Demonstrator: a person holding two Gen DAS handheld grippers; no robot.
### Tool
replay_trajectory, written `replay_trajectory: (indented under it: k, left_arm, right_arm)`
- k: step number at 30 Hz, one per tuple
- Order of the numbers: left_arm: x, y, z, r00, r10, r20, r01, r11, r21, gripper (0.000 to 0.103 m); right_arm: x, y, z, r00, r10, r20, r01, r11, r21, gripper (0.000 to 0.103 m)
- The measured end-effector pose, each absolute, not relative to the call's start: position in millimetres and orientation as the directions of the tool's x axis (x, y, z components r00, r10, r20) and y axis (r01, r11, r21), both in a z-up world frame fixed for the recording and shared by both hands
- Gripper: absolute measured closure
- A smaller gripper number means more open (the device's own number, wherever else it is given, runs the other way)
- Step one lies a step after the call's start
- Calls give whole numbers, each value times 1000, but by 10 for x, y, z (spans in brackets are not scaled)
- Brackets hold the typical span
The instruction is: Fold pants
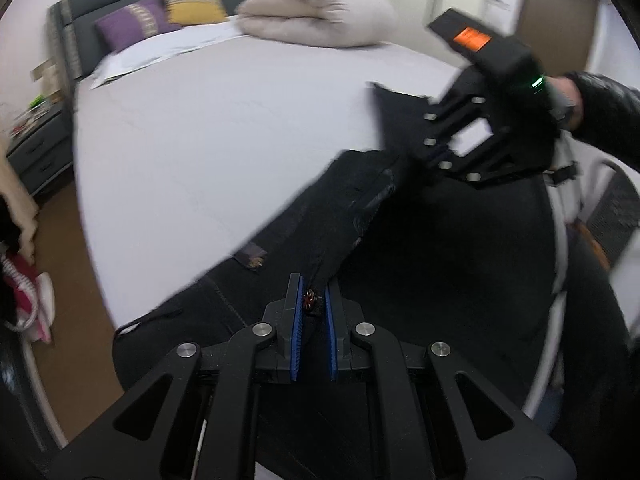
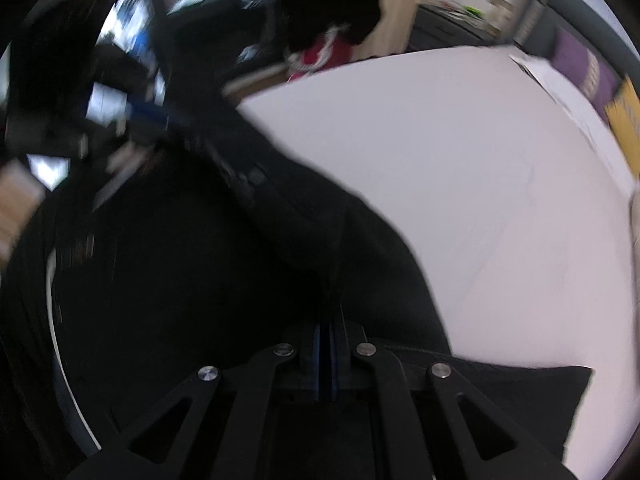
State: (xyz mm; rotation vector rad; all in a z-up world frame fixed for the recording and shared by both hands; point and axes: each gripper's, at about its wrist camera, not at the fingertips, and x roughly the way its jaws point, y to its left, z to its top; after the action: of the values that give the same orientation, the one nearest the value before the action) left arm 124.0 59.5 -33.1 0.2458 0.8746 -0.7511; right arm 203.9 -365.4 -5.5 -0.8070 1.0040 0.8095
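The black pants [image 1: 400, 248] hang stretched between my two grippers, over the near edge of the white bed [image 1: 208, 140]. In the left wrist view my left gripper [image 1: 314, 286] is shut, its blue pads [image 1: 297, 320] pinching a fold of the waistband with a small metal button between them. My right gripper [image 1: 424, 160] is at the upper right, held by a hand in a black sleeve, its tips buried in the dark cloth. In the blurred right wrist view my right gripper [image 2: 328, 330] is shut on the pants [image 2: 240, 260], with the pads nearly touching.
A folded beige duvet [image 1: 320, 8] lies at the far side of the bed, beside purple [image 1: 132, 26] and yellow [image 1: 192, 0] pillows against a dark headboard. A nightstand [image 1: 36, 148] and brown floor [image 1: 68, 260] are to the left. White sheet [image 2: 480, 180] spreads beyond the pants.
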Motion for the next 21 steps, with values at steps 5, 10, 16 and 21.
replay_trajectory:
  k: [5, 10, 16, 21]
  left_arm:
    - [599, 398, -406, 323, -499, -804, 779, 622, -73, 94]
    - [211, 247, -518, 259, -480, -838, 807, 584, -85, 94]
    - [-99, 105, -572, 206, -453, -867, 835, 543, -85, 94]
    - [-364, -13, -668, 184, -423, -887, 862, 503, -61, 94]
  right_arm:
    - [1426, -3665, -198, 387, 106, -916, -889, 306, -340, 99]
    - [813, -3603, -390, 502, 32, -864, -862, 98, -497, 99]
    - [407, -3535, -614, 542, 9, -840, -840, 11, -542, 99]
    - [239, -3543, -719, 589, -19, -808, -808, -34, -588, 99]
